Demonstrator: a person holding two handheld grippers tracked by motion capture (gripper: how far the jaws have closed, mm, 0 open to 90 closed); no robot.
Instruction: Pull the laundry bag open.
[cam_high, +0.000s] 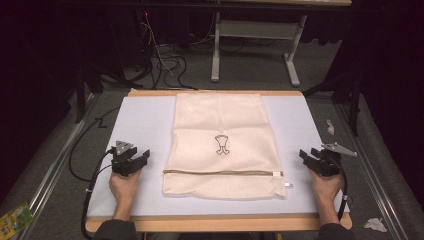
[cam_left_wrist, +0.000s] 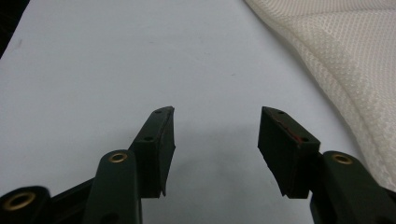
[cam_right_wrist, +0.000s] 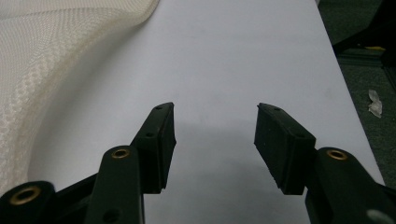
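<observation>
Two hand-held grippers, left (cam_high: 131, 159) and right (cam_high: 315, 156), gape empty beside mesh laundry bag (cam_high: 220, 140), flat mid-surface (cam_high: 140, 120). Probably light, limp; pinch the zipper hem (cam_high: 222, 173) or corners.

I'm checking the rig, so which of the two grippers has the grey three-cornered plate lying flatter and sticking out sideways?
The right gripper: its grey plate juts outward toward the table edge, while the left gripper's plate stands upright.

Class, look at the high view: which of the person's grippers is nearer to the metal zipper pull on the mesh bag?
Right. The right gripper sits just beyond the bag's right edge, where the zipper pull lies. The left gripper sits off the mesh bag's opposite side.
</observation>
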